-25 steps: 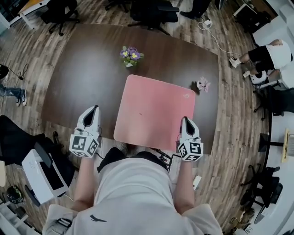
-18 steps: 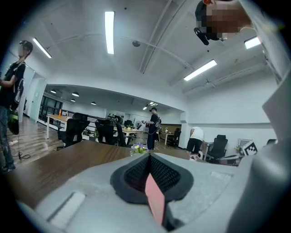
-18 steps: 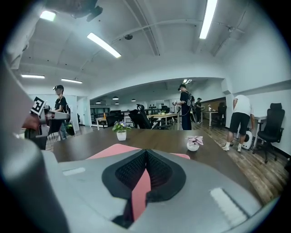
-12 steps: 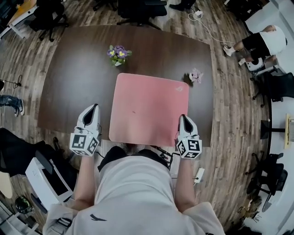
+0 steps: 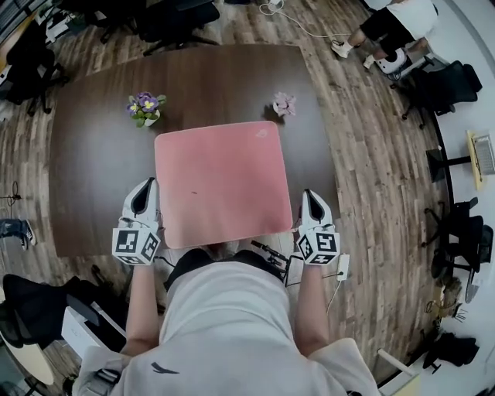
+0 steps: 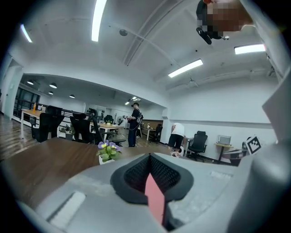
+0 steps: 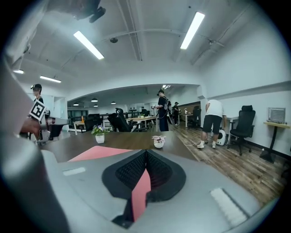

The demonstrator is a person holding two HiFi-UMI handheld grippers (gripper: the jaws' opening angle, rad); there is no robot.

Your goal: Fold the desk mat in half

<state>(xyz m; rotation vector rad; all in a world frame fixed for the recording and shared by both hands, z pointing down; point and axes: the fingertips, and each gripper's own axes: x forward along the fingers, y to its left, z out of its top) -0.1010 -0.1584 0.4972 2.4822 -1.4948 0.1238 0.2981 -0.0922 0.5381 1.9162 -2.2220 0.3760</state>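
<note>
The pink desk mat (image 5: 220, 182) lies flat on the dark brown table (image 5: 93, 162), with no corner lifted. My left gripper (image 5: 145, 193) hovers just off the mat's left edge near the front corner, jaws shut. Beside the right edge my right gripper (image 5: 310, 198) is shut too. In the left gripper view a thin pink sliver (image 6: 154, 198) shows in the slit behind the closed tips of the left gripper (image 6: 150, 157). The right gripper (image 7: 145, 154) shows a similar sliver (image 7: 140, 193), and the flat mat (image 7: 97, 153) lies to its left. Neither gripper holds anything.
A pot of purple flowers (image 5: 144, 107) stands beyond the mat's far left corner. A small pot of pink flowers (image 5: 284, 104) stands by its far right corner. Office chairs (image 5: 174, 19) ring the table's far side. A person (image 5: 398, 19) stands at the upper right, with cables (image 5: 302, 27) on the floor.
The head view has swung, so table and mat sit further left in the picture. Both grippers have closed in on the mat's sides, the left one most. The mat has not shifted on the table.
</note>
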